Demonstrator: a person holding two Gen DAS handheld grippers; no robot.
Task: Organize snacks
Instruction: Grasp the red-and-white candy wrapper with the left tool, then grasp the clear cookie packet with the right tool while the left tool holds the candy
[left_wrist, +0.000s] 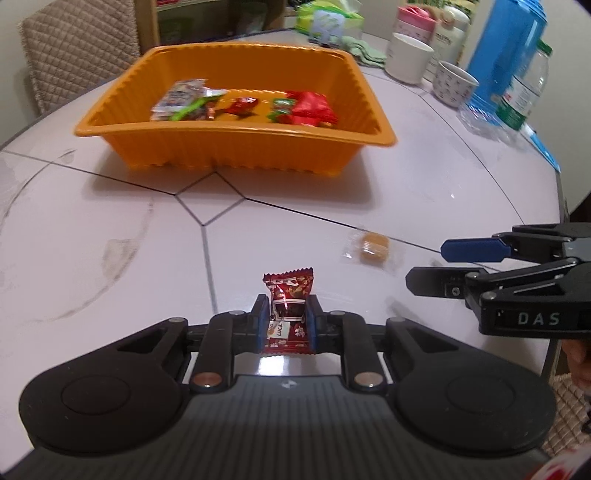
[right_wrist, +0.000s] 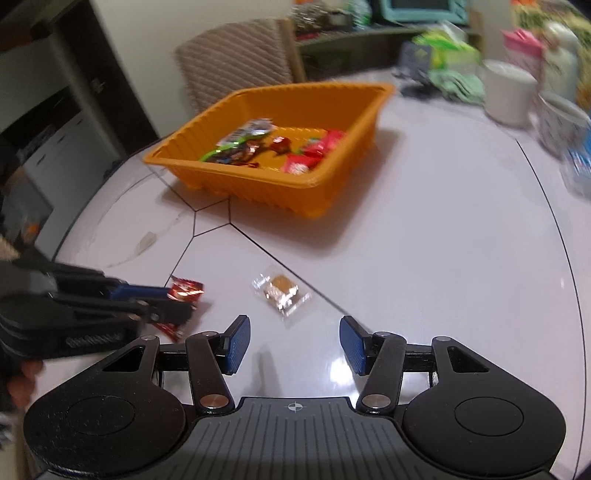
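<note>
While its blue pads press on both sides of a dark red snack packet (left_wrist: 289, 312), the left gripper (left_wrist: 287, 320) sits nearest the table's front edge, fingers drawn narrow around the wrapper. The packet stands on end between the pads, its crimped top edge sticking out beyond the fingertips and its lower end at the table (left_wrist: 110, 206), a pale marble-look top crossed by thin dark seams. From the right wrist camera the same packet shows as a red crinkled wrapper pinched at the tip of the left gripper's fingers, low on the left.

Just beyond and to the right lies a clear-wrapped tan candy (left_wrist: 373, 248) flat on the table, touching neither gripper. The right gripper (right_wrist: 294, 341) hovers just short of it with its fingers set moderately wide and nothing between them; the candy sits ahead of the gap, a little toward the left finger. In the left wrist view that gripper reaches in from the right edge, its blue-padded finger above its black one.

Farther back, near the middle of the table, stands an orange ribbed plastic tray (left_wrist: 236, 147). Inside it lie several wrapped snacks (left_wrist: 243, 105): a pale and green cluster at the left, a small red piece in the middle, red packets at the right.

Along the table's far right edge stand a white mug (left_wrist: 408, 57), a patterned cup (left_wrist: 455, 84), a blue container (left_wrist: 506, 51) and a clear bottle (left_wrist: 524, 92). A quilted chair back (left_wrist: 79, 48) rises behind the far left edge.
</note>
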